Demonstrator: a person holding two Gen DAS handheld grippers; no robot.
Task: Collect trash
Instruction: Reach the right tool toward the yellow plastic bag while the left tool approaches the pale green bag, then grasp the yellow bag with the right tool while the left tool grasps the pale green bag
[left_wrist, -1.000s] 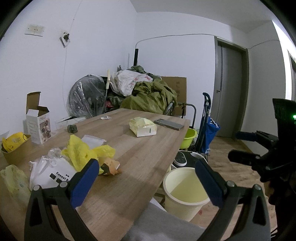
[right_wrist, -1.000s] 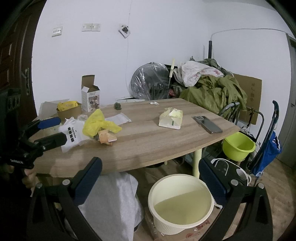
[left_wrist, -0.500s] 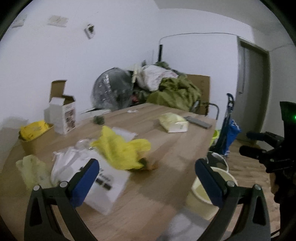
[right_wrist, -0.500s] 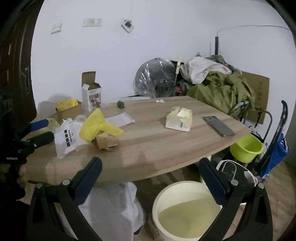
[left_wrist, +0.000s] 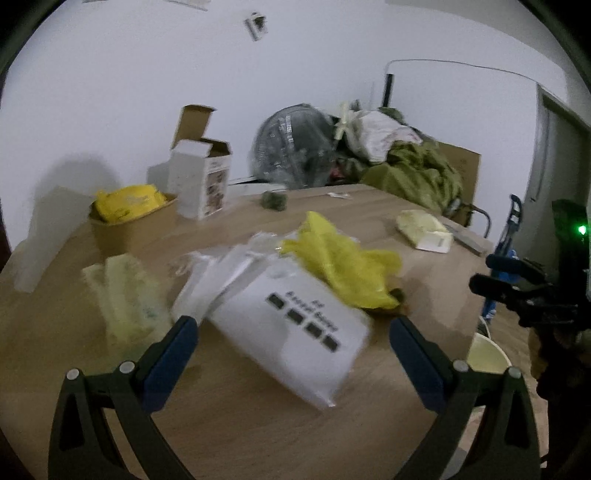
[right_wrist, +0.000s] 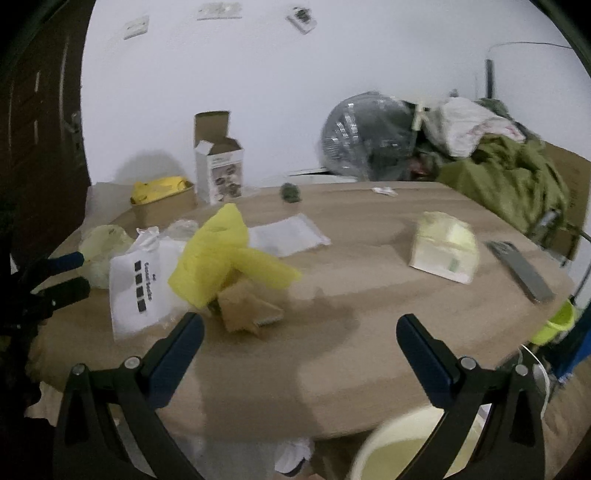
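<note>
Nearby, a wooden table (right_wrist: 369, 332) carries a white bag (left_wrist: 295, 328) beneath yellow plastic (left_wrist: 340, 266); left gripper (left_wrist: 291, 343) and right gripper (right_wrist: 299, 339) gape empty; bag lettering blurred.

Place: a lived-in home room, used partly for storage.
Counter: a wood-grain laminate counter (right_wrist: 369, 295) ahead of the tongs, strewn with a crumpled yellow plastic bag (right_wrist: 225, 258) and an open white cardboard carton (right_wrist: 219, 173).
Far corner: a plastic-wrapped electric fan (right_wrist: 365, 140) beside heaped olive-green bedding (right_wrist: 509, 173).
Left of the tongs: a dark wooden door (right_wrist: 40, 147).
Walls: plain white plaster with a wall switch plate (right_wrist: 136, 27).
</note>
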